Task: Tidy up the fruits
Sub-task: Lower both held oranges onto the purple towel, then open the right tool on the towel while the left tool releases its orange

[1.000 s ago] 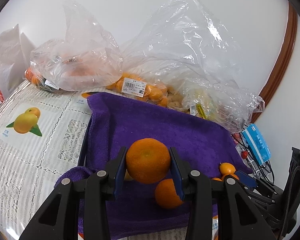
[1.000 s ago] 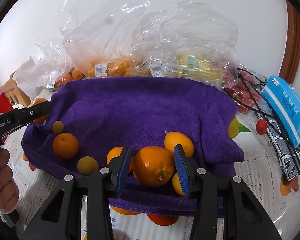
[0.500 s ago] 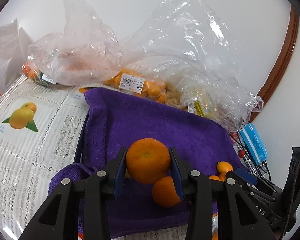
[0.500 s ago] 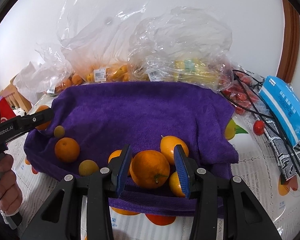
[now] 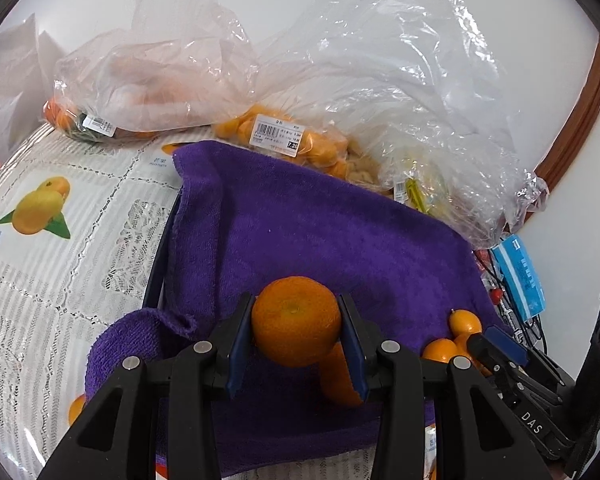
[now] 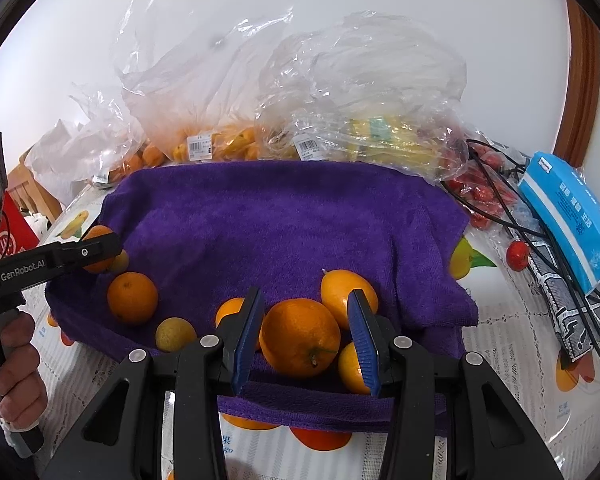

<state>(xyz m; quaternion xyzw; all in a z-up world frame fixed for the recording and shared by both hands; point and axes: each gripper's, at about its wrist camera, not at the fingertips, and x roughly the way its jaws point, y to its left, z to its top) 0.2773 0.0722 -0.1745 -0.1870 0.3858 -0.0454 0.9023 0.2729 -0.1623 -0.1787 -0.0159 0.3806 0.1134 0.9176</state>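
1. Left wrist view: my left hand-held gripper (image 5: 296,338) is closed partway on a mandarin (image 5: 296,320), both blue pads pressed to its sides, holding it clear above the purple towel (image 5: 320,240), which cushions loose fruit on the surface.
2. Right wrist view: my right hand-held gripper (image 6: 306,338) straddles an orange (image 6: 300,336) resting in the towel's near fold; the left pad touches it, but a gap shows on the right, so no grip yet.

The left gripper (image 5: 296,336), clamped on a tangerine (image 5: 296,320), has been swung slightly leftward over the purple towel (image 5: 300,232). In the right wrist view, it (image 6: 100,250) has been shifted a little lower against the towel's left edge.
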